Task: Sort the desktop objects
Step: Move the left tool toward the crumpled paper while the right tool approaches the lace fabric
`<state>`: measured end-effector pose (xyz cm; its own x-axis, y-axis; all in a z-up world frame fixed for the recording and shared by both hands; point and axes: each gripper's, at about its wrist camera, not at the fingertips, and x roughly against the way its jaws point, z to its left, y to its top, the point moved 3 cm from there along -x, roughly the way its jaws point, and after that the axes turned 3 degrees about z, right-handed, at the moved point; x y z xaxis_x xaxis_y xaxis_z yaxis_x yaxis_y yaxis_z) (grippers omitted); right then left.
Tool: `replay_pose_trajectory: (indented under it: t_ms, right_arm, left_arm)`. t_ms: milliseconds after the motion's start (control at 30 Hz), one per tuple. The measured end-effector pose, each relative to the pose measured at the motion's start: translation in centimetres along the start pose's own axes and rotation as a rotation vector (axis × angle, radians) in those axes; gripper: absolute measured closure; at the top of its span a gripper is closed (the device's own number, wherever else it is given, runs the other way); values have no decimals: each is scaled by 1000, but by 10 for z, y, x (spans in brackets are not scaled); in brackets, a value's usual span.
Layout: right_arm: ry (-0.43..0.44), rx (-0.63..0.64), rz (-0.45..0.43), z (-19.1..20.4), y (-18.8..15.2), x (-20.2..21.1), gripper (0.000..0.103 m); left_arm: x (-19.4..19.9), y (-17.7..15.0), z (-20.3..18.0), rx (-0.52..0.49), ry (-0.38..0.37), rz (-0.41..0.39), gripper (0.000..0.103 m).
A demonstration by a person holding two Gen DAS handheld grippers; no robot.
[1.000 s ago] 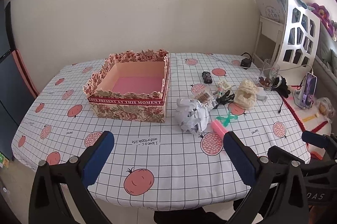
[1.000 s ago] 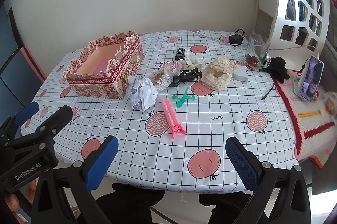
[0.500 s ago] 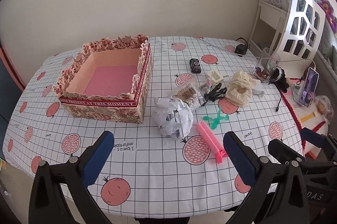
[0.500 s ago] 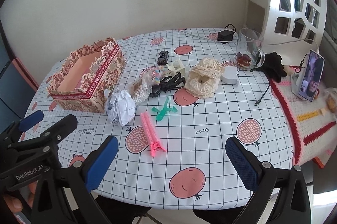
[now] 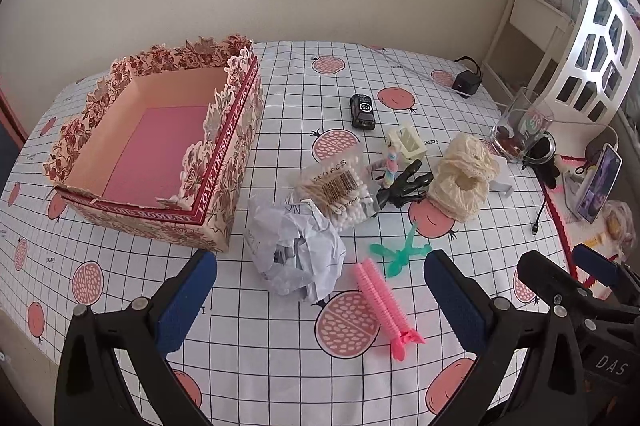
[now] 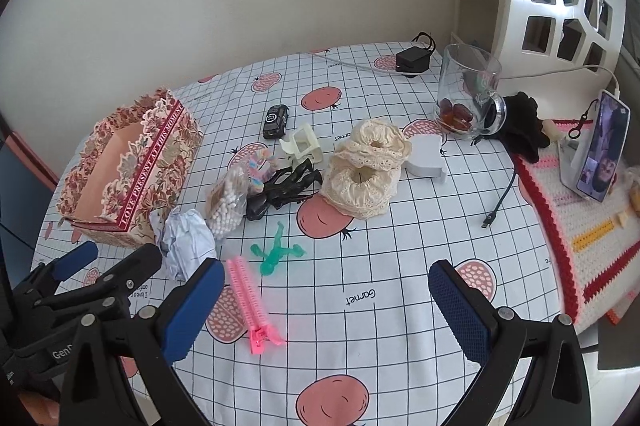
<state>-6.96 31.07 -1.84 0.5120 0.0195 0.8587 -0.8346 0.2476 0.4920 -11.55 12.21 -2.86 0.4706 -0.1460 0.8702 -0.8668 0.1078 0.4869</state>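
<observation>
I am holding both tools above the near edge of the table (image 5: 280,378), each with its jaws spread wide and nothing between them. My left tool (image 5: 320,290) is hanging over the paper ball (image 5: 296,254) and the pink clip (image 5: 384,302); the paper ball is lying just beside the box (image 5: 224,186), near its closest corner. My right tool (image 6: 326,306) is hovering over bare cloth to the right of the pink clip (image 6: 248,306), with the green clip (image 6: 276,252) just beyond it.

The box (image 6: 160,162) is sitting open on the left side of the table (image 6: 400,346), its pink floor showing. The rest of the clutter is bunching together in the middle: a swab pack (image 5: 340,194) touching the paper ball, a black claw clip (image 5: 404,186) against the pack's right side, and a pastel trinket (image 5: 390,166) just behind the claw. A cream clip (image 5: 406,142) is standing behind that, and a toy car (image 5: 362,110) is sitting farther back, apart from the pile. Two lace scrunchies (image 6: 368,170) are lying one against the other to the right of the claw clip (image 6: 284,186), with a white block (image 6: 426,160) touching their far right side.

A glass mug (image 6: 468,94) is standing near the right rear, and a phone (image 6: 604,146) is leaning upright on a knitted mat (image 6: 580,234).
</observation>
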Motion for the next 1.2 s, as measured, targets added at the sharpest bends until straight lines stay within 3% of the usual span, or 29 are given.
replay_pose_trajectory:
  t_ms: [400,633,1000,1200]
  right_arm:
    - [19,-53,24,-17,36,-39,0]
    - [19,-95,48,-27,47,-67,0]
    - [21,-122,70,-34,59,-106,0]
    - [14,-139,84,-35,62,-125,0]
  left_arm:
    - [-42,30,-8,62,-12,43,0]
    - [-71,36,-8,125,-40,74,0]
    - [-98,37,0,138,-4,91,0]
    - [-102,35,13,211,-11,101,0]
